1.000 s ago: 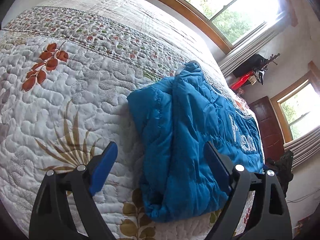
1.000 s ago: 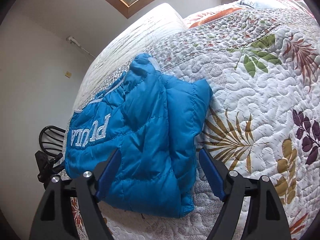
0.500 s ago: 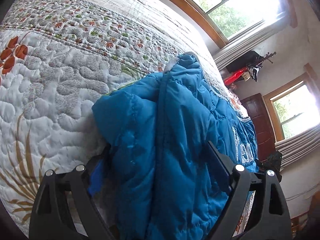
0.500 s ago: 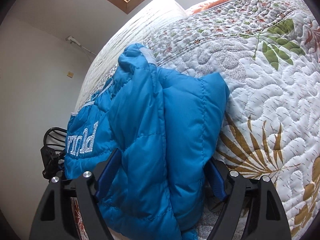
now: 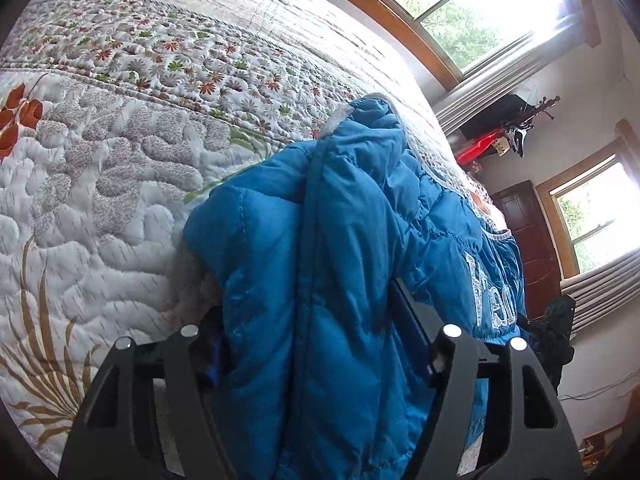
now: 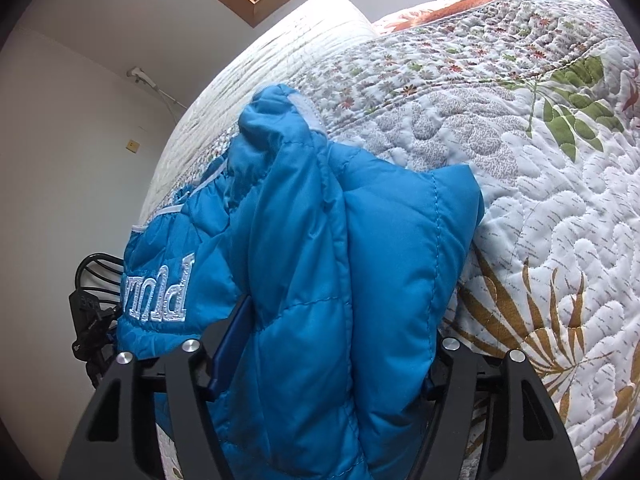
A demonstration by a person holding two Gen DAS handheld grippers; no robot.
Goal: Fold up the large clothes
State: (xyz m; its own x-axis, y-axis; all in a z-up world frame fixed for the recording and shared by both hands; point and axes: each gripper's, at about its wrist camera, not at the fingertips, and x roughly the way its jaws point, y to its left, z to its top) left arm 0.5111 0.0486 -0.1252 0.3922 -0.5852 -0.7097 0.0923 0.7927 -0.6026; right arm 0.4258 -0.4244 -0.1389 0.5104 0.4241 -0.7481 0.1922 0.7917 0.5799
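Observation:
A blue puffer jacket (image 5: 320,264) with white lettering lies partly folded on a floral quilted bedspread (image 5: 120,184). My left gripper (image 5: 312,344) has closed in around a thick bundle of the jacket, whose padding fills the gap between the jaws. The jacket also shows in the right wrist view (image 6: 320,264), where my right gripper (image 6: 328,352) holds another thick bundle of it the same way. The blue finger pads (image 6: 230,344) press into the padding. The bedspread (image 6: 540,208) spreads to the right there.
Windows with wooden frames (image 5: 460,20) and a dark door (image 5: 532,248) stand beyond the bed. A black chair (image 6: 96,300) stands by the bed edge against a white wall. The quilt spreads wide to both sides of the jacket.
Both grippers have moved forward onto the jacket and narrowed their jaws around thick folds of it. The jacket now bunches up between the fingers.

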